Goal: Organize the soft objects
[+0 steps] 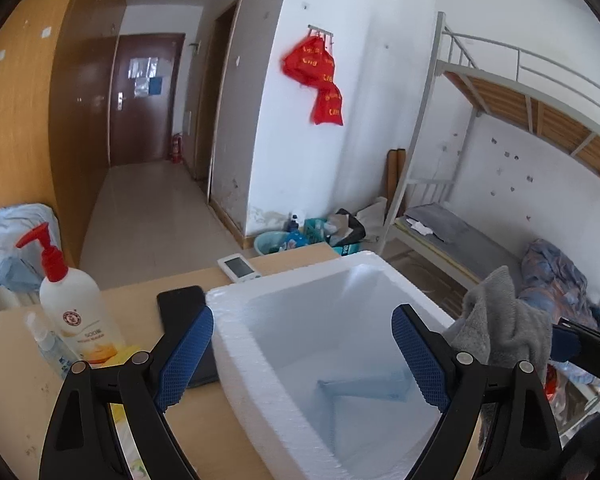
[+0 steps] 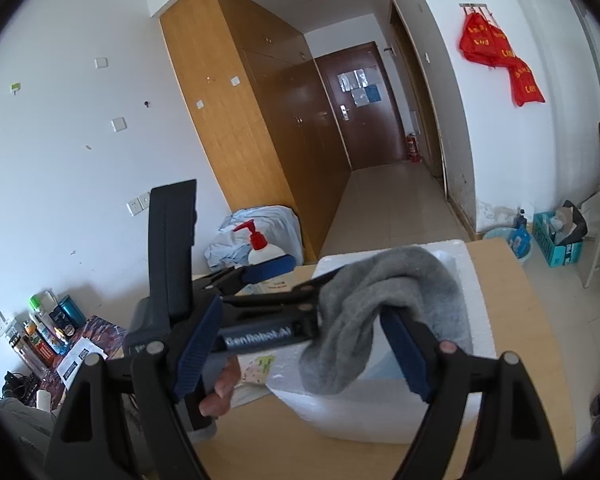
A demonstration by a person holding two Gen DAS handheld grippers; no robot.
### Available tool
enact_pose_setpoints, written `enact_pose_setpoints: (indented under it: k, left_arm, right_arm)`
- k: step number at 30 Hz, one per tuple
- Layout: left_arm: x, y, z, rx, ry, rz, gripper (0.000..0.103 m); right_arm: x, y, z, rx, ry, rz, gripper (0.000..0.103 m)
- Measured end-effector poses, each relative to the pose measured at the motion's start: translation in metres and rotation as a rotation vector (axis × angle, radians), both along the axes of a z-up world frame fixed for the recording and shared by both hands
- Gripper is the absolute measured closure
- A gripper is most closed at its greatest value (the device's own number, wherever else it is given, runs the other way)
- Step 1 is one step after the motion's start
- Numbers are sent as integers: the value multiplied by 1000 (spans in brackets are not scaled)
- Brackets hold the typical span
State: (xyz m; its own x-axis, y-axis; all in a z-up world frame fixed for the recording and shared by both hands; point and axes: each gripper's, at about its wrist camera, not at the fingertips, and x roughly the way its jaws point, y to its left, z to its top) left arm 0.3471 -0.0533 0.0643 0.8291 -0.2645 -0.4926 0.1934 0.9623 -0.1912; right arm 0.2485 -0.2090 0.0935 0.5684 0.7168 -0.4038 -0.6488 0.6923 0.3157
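The white foam box (image 1: pixel 300 344) on the wooden desk (image 1: pixel 12 360) stands open at the top, its hollow free apart from a light blue item lying flat on the bottom. Left of the box, a black phone (image 1: pixel 180 300), a red-pump lotion bottle (image 1: pixel 76 312) and a small clear spray bottle (image 1: pixel 48 344) crowd the desk. A grey towel (image 2: pixel 384 304) drapes over the box's right rim, and the left gripper (image 2: pixel 300 272) reaches across that side.

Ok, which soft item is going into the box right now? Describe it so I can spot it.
Find the white foam box on the wooden table. Draped over the right gripper's open fingers above it hangs a grey fleecy cloth, the only fuzzy grey thing there.
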Motion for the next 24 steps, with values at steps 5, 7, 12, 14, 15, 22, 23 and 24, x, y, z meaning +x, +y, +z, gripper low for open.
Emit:
enact_pose_setpoints:
  k: [5,7,12,14,15,22,23,24]
  left_arm:
    - [-4,18,-1,-13,-7,28,12]
    - [-5,22,-1,-47,-4,-13,12]
    - [-11,16,0,-77,-12,-180,12]
    - [-14,16,1,-106,-19,-236,12]
    - [-15,17,2,-117,-22,-248,12]
    - [-23,7,2,-129,-51,-314,12]
    - [-24,6,3,-129,-60,-307,12]
    - [-24,4,3,-129,-65,-298,12]
  right_arm:
    - [7,-2,1,27,21,1,17]
    - [9,2,0,0,29,-8,17]
    - [10,3,-2,11,32,10,16]
    - [7,4,-2,17,18,19,16]
    - [7,3,-2,28,24,32,16]
    - [10,1,-5,51,32,52,11]
    - [9,2,-6,54,36,60,10]
    - [8,3,-6,56,37,62,10]
